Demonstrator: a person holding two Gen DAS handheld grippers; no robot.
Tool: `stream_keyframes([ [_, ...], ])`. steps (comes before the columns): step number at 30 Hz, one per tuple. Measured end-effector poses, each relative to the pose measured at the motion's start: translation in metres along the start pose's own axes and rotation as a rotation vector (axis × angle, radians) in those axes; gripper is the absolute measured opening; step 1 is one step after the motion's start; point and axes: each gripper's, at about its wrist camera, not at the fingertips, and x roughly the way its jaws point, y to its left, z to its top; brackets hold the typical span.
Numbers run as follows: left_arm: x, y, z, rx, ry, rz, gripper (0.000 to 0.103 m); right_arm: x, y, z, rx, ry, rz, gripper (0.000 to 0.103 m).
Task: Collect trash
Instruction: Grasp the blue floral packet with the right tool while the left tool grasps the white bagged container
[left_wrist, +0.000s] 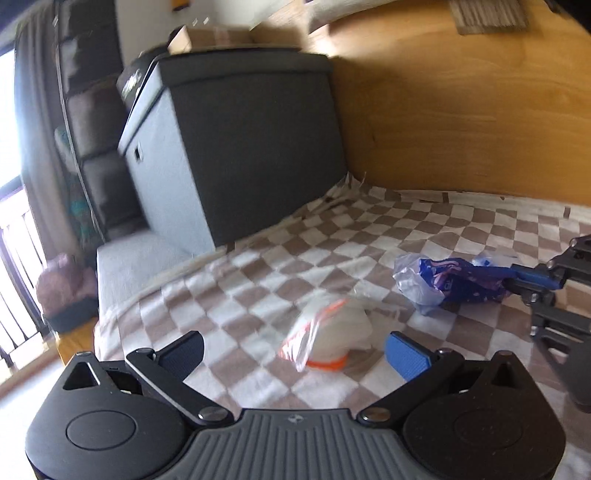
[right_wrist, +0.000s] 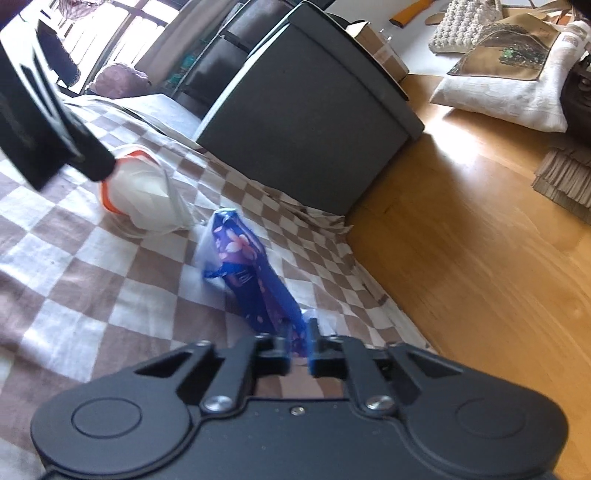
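Counting two trash pieces on my checkered blanket: my right gripper is pinched tight on the blue floral wrapper; my left gripper gapes wide, empty, around the white orange-trimmed plastic bag. Bag blurred, contents unreadable.

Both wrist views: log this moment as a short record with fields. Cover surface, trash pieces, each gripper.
surface: checkered blanket, brown and white
trash 1: blue wrapper, flowered, lying on the blanket
trash 2: white bag with orange trim, lying on the blanket, not gripped
right gripper: shut on the near end of the blue wrapper
left gripper: open, the white bag ahead between its spread fingers
nearby: dark grey box at the blanket's edge; wooden floor
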Motion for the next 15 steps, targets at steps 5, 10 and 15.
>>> stream_keyframes([
  [5,0.019,-0.014,0.005,0.144,-0.001,0.036,0.081,-0.002,-0.009,0.001,0.067,0.005,0.028,0.002],
  [10,0.036,-0.025,0.009,0.240,0.028,0.043,0.057,-0.001,-0.022,0.003,0.185,0.022,0.063,0.001],
  [15,0.048,-0.035,0.010,0.312,0.071,0.032,0.027,-0.002,-0.033,0.002,0.308,0.024,0.093,0.001],
])
